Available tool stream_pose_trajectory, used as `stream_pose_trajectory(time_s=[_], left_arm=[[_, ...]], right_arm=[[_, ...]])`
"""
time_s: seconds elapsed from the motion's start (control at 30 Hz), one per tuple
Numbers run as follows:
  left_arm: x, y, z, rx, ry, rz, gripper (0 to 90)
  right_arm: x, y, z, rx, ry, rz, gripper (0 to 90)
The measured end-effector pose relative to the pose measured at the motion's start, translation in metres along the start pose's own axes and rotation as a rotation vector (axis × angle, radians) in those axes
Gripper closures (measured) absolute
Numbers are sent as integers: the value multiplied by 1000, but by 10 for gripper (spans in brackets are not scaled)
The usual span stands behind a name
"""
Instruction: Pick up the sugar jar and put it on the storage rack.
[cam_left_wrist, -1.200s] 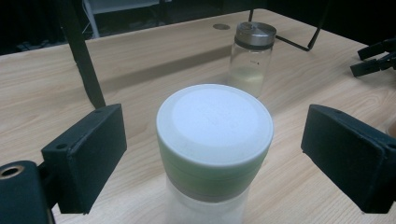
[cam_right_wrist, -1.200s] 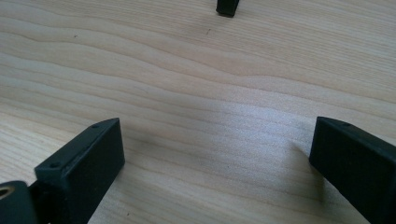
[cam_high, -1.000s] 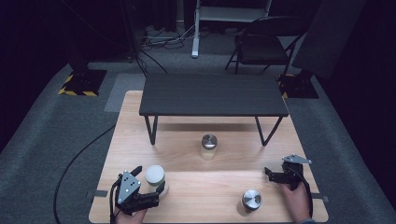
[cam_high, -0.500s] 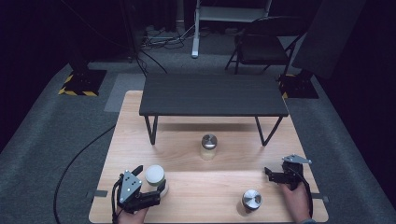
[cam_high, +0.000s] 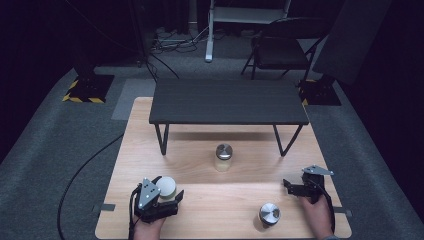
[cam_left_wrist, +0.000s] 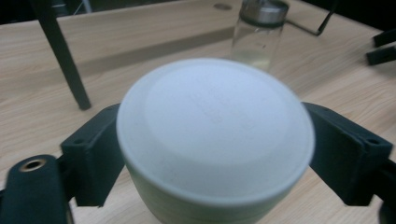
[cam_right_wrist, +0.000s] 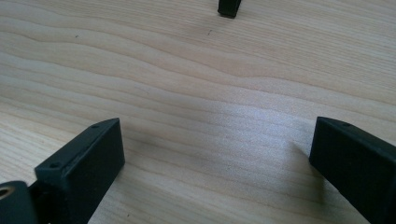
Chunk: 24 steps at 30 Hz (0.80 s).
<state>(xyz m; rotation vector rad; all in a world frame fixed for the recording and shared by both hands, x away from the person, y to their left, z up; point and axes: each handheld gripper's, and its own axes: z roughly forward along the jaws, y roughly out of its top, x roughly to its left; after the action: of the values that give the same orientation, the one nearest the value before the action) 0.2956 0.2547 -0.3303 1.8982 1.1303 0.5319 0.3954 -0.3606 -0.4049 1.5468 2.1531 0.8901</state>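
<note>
your left gripper (cam_high: 167, 196) sits at the near left corner of the wooden table (cam_high: 240, 200), and its jaws have just been closing with the white-lidded jar (cam_left_wrist: 212, 140) between them. in the left gripper view the two black jaws flank the jar body just under the wide white lid, and they look to be right at the sides, but i cannot tell whether the pads are truly pressing yet. the jar stands upright on the table.

the main risk is that lid: it overhangs the body, so if you grip too high the pads could catch the rim and pop or tilt the lid rather than hold the jar. grip too lightly and the smooth round wall may slip or rotate out as you lift. close off-centre and one jaw touches first, shoving the jar sideways across the wood.

your right gripper (cam_high: 295, 186) rests released at the far right, jaws wide with bare wood between them. just beside it stands a metal-lidded jar (cam_high: 269, 215), so a careless swing of that hand could knock it over. a second metal-lidded jar (cam_high: 223, 156) waits near the low black table (cam_high: 227, 102), in the path of any forward carry.
</note>
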Motion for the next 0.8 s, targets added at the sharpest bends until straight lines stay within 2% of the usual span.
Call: stream_pose_trajectory(time_s=[0.07, 0.13, 0.23, 0.57, 0.8], left_arm=[[-2, 1, 3, 12, -2, 11, 151], [-4, -1, 3, 3, 6, 19, 211], [-3, -6, 1, -14, 14, 7, 330], [-5, -9, 2, -28, 20, 17, 335], [-6, -1, 1, 1, 24, 17, 337]], right_arm=[[0, 0, 0, 0, 0, 0, 28], [0, 0, 0, 0, 0, 0, 28], [0, 0, 0, 0, 0, 0, 29], [0, 0, 0, 0, 0, 0, 28], [0, 0, 0, 0, -1, 1, 28]])
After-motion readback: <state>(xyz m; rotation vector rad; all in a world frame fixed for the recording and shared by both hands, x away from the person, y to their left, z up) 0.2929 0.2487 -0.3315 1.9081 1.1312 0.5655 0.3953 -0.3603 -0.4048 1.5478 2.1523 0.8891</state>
